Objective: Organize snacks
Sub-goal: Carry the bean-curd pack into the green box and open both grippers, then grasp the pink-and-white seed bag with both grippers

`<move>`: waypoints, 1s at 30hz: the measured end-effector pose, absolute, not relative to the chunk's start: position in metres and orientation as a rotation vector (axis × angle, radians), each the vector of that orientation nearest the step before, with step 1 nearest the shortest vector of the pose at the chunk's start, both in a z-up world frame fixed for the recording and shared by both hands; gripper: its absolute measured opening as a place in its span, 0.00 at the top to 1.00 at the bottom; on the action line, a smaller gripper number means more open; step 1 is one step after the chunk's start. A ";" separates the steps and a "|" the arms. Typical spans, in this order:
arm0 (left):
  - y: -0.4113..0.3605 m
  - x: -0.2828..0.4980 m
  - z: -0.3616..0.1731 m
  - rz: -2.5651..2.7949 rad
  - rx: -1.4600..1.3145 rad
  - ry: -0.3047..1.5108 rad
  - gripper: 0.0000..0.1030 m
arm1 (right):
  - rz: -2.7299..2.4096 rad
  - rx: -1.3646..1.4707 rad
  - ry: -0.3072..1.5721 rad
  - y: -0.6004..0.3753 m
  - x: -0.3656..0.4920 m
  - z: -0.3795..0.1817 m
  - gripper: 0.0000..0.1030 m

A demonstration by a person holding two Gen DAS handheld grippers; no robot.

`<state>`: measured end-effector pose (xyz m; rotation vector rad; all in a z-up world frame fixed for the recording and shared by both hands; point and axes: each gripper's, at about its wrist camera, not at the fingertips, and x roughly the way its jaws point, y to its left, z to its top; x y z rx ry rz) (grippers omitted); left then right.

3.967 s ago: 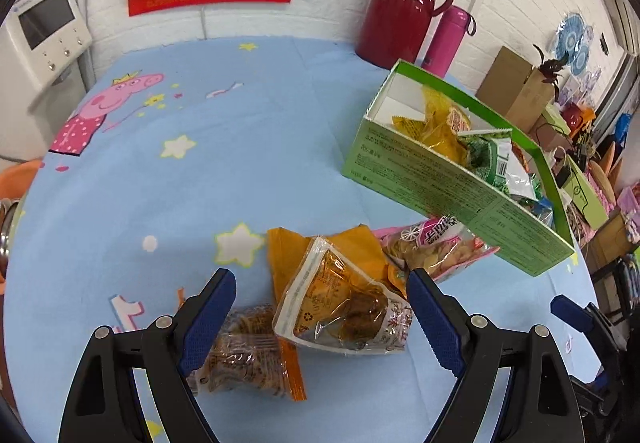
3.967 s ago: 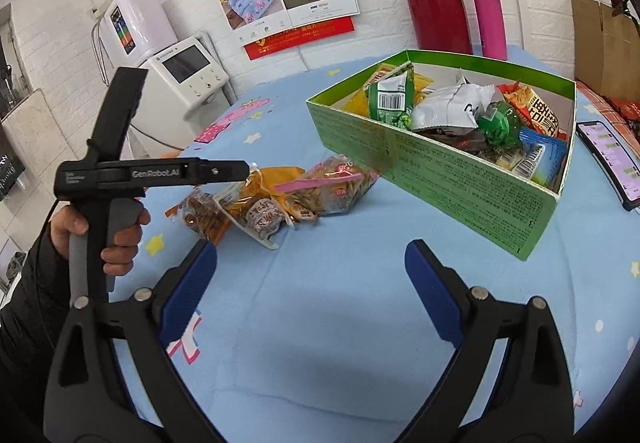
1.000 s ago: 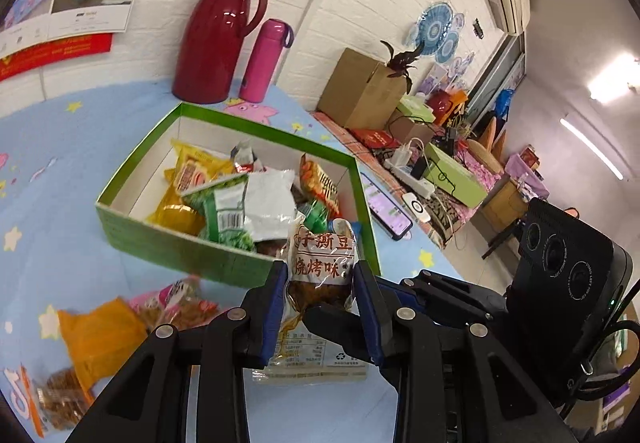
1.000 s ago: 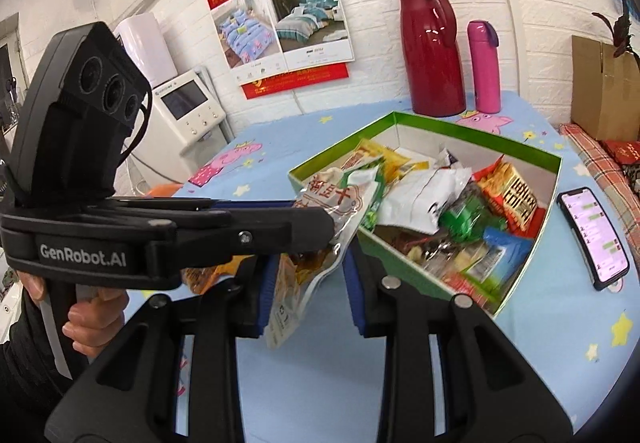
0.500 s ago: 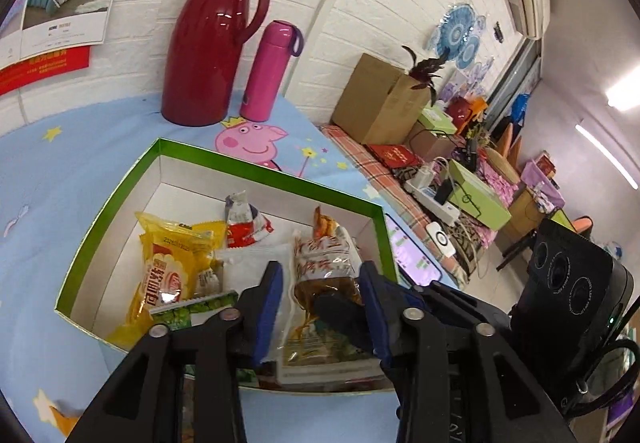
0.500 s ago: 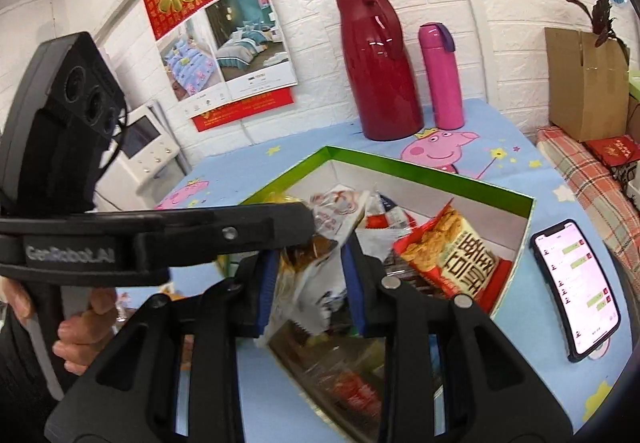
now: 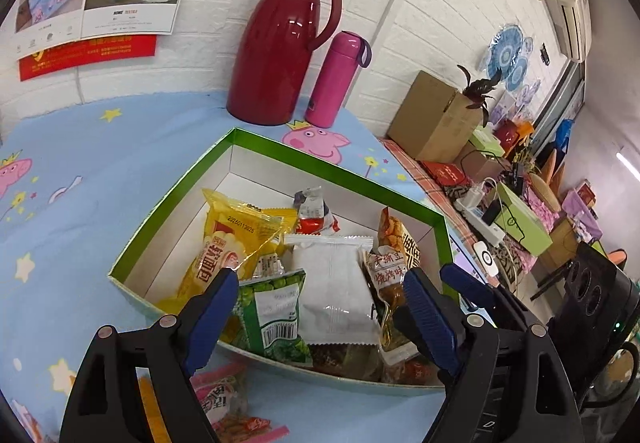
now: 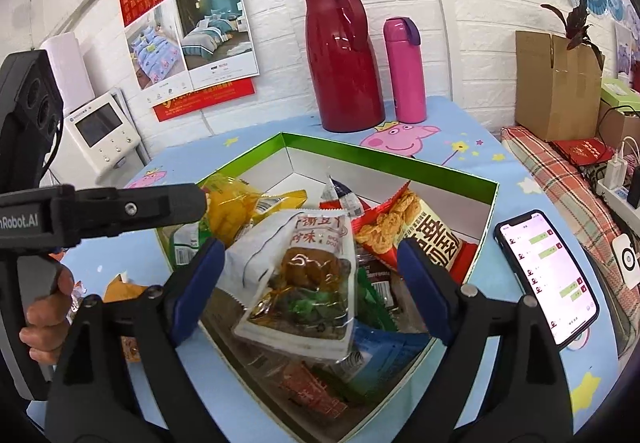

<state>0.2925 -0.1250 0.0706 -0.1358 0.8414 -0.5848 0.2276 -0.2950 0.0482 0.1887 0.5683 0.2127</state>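
The box (image 7: pixel 280 145) has a green rim and white inner walls, and sits on a bench (image 7: pixel 100 147) covered in light blue cloth patterned with yellow stars and pink cartoon pigs. A dark red jug (image 7: pixel 280 43) stands beside a bright pink flask (image 7: pixel 334 79). Both grippers carry blue pads (image 7: pixel 428 317) on black frames.

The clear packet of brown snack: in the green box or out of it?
In. The clear packet lies on the other snacks inside the green box, between both open tongs, which no longer touch it.

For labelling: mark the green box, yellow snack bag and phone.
green box (image 7: pixel 325 169), left wrist view, far rim.
yellow snack bag (image 7: pixel 232 239), left wrist view, front face.
phone (image 8: pixel 546 275), right wrist view, screen centre.
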 end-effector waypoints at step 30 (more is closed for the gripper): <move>-0.001 0.206 0.049 -0.327 -0.201 0.790 0.16 | 0.378 0.165 0.677 -0.216 0.150 0.031 0.09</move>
